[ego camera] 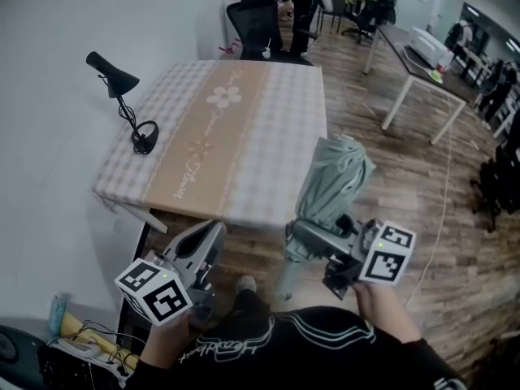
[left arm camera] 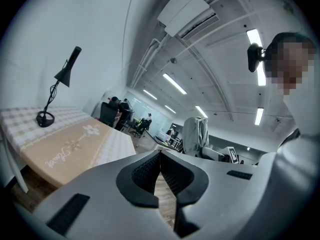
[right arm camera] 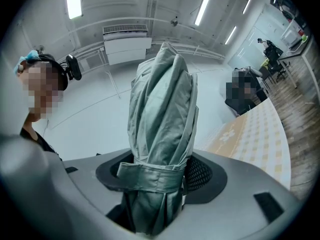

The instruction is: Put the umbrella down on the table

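Observation:
A folded grey-green umbrella (ego camera: 333, 181) is clamped in my right gripper (ego camera: 296, 238), its strap band sitting between the pads. It hangs over the wooden floor just off the near right corner of the table (ego camera: 268, 136). In the right gripper view the umbrella (right arm camera: 160, 114) stands up out of the right gripper (right arm camera: 155, 176), with the table (right arm camera: 255, 134) to the right. My left gripper (ego camera: 215, 230) is near the table's front edge. In the left gripper view the left gripper (left arm camera: 160, 156) has its pads touching and nothing between them.
A black desk lamp (ego camera: 122, 96) stands on the table's left side, also seen as the lamp (left arm camera: 55, 91) from the left gripper. Office chairs (ego camera: 260, 23) stand behind the table. A white desk (ego camera: 414, 63) is at the right. Cables and a power strip (ego camera: 81, 348) lie at lower left.

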Demonstrator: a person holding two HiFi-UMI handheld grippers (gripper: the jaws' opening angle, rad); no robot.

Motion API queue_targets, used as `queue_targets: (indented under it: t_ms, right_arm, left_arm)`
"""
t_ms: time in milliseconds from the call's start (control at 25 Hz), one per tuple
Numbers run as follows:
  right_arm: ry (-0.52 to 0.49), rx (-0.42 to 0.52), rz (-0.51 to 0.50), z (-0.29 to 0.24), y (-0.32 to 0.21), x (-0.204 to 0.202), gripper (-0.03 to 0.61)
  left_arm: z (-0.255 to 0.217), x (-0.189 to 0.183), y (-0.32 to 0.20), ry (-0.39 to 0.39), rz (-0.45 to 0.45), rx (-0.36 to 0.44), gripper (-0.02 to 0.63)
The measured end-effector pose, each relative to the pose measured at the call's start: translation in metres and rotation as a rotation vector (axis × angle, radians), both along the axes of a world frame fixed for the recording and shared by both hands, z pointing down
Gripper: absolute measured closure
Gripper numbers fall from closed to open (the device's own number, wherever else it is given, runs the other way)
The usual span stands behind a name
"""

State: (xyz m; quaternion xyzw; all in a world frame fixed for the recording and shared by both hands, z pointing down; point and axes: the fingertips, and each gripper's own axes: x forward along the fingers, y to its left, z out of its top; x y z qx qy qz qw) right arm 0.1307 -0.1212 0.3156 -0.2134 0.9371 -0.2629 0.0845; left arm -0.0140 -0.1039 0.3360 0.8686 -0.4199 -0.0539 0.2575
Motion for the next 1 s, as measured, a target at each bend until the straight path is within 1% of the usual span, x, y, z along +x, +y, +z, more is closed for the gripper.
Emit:
queue_targets:
  t_ms: [360, 720, 840, 1000]
  right_arm:
    - [0.028, -0.024, 0.045, 0.002, -0.079, -0.032, 0.301]
    - [0.052, -0.051, 0.060, 0.012, -0.150, -0.071, 0.301]
    - [0.080, -0.066, 0.060, 0.022, -0.171, -0.085, 0.301]
    - [0.134, -0.061, 0.061, 0.034, -0.196, -0.103, 0.301]
  left_arm:
    - [0.002, -0.034, -0.086, 0.017, 0.032, -0.028, 0.615]
    - [0.017, -0.072, -0.159, 0.036, 0.054, -0.068, 0.615]
    - [0.030, -0.088, -0.178, 0.045, 0.049, -0.094, 0.615]
    - [0.046, -0.106, -0.203, 0.064, 0.040, -0.128, 0.615]
